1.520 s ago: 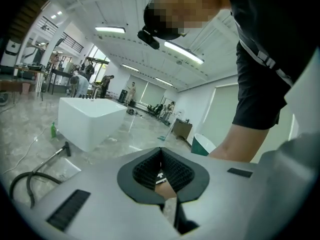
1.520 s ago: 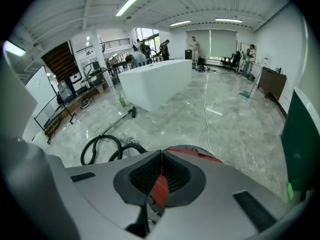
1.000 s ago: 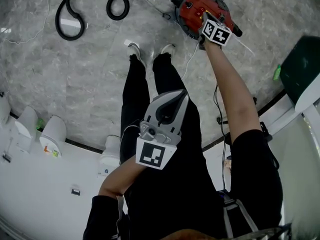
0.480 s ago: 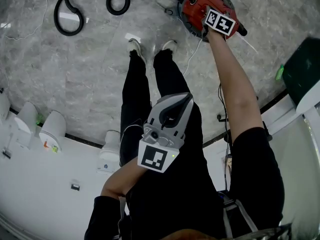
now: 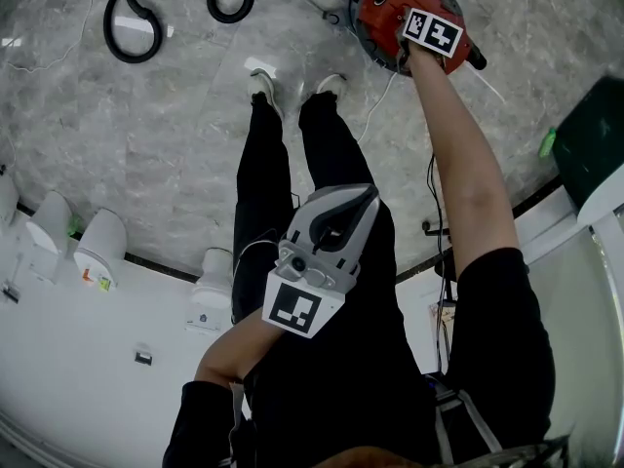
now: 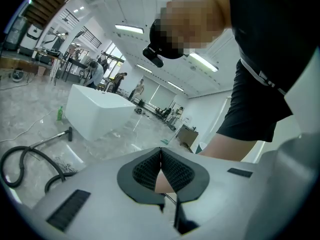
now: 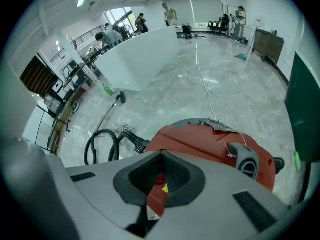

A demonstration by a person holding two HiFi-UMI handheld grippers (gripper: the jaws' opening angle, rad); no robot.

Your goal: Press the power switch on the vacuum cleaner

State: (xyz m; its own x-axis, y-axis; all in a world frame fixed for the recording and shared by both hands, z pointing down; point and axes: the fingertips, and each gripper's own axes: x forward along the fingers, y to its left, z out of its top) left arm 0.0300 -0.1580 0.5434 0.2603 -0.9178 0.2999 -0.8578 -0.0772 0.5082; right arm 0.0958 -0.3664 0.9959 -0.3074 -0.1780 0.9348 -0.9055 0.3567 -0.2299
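Observation:
The red round vacuum cleaner [image 5: 385, 8] stands on the marble floor at the top of the head view, just past the person's shoes. My right gripper [image 5: 409, 29] is stretched out over its top, with its marker cube covering the jaws there. In the right gripper view the right gripper [image 7: 161, 155] is shut with nothing in it, close above the vacuum cleaner's red body [image 7: 210, 144]. A small red round button [image 7: 158, 179] beside a yellow warning mark shows in the gap behind the pads. My left gripper [image 5: 366, 193] is shut and empty, held at the person's waist.
The black hose [image 5: 136, 18] lies coiled on the floor at upper left, joined to the vacuum. A thin white cable [image 7: 204, 84] runs across the floor. A dark green object [image 5: 585, 135] stands at right, white fixtures [image 5: 97, 252] at left. A large white block [image 7: 140, 54] stands beyond.
My right gripper has pushed further out over the vacuum's top, and the vacuum has slid toward the frame's upper edge. The left gripper has hardly moved.

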